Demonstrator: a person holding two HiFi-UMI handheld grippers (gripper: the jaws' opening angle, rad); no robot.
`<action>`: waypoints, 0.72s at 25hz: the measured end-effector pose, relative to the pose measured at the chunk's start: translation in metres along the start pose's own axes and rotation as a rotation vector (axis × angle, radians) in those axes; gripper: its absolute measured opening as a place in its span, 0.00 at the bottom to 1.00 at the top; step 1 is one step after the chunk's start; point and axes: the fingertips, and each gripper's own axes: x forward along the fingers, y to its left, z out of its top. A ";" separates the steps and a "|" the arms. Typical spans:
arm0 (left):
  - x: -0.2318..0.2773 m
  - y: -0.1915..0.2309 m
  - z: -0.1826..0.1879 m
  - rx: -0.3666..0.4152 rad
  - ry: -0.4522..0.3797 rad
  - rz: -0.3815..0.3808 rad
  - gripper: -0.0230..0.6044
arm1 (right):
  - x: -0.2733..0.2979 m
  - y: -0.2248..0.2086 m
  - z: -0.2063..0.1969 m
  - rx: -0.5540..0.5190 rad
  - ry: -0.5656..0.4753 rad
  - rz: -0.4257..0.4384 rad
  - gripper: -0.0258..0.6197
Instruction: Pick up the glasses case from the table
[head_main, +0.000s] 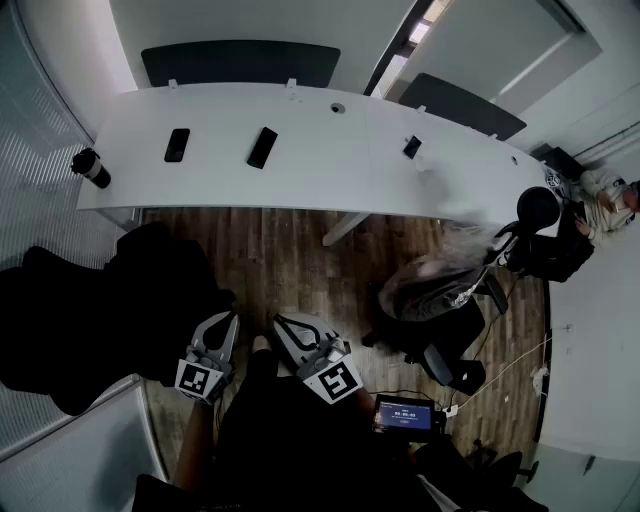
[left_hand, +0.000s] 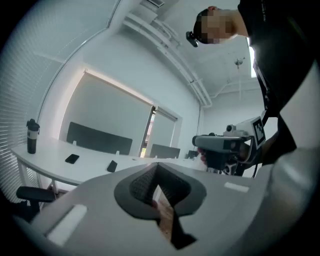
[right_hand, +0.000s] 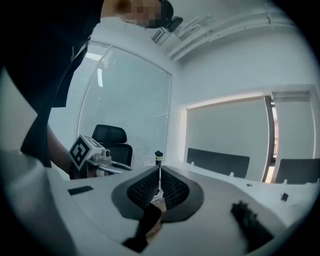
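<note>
Holding both tools low over the wooden floor (head_main: 290, 250), well short of the bench (head_main: 330, 175), I have nothing in either of them. The left hand-held gripper (head_main: 228, 322) has its jaws pressed together with nothing between them (in its own view the dark pads meet in a thin line). The right hand-held gripper (head_main: 282, 325) is the same: jaws together, empty. The two sit side by side with their tips near each other, pointing toward the bench.

The case (head_main: 263, 147) lies flat on the white bench top, well apart from both tools, in the left half of the bench. I take it to be the longer of the two dark flat things there, though from this far off I cannot be sure. The other one, a dark slab (head_main: 177, 144), lies near it on its left. Further left, at the bench's end, a bottle (head_main: 90, 166) with a dark cap stands upright. A smaller dark thing (head_main: 412, 147) sits toward the right half, well apart from the case. A black chair (head_main: 100, 310) is at my left.
</note>
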 end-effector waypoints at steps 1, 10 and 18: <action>-0.005 0.008 -0.004 -0.013 0.019 0.012 0.04 | 0.004 0.005 -0.004 0.015 0.010 -0.003 0.05; -0.019 0.051 -0.027 -0.028 0.091 0.049 0.04 | 0.017 0.022 -0.035 0.109 0.093 0.009 0.05; 0.015 0.048 -0.019 -0.016 0.087 0.066 0.04 | 0.031 -0.008 -0.039 0.130 0.055 0.041 0.05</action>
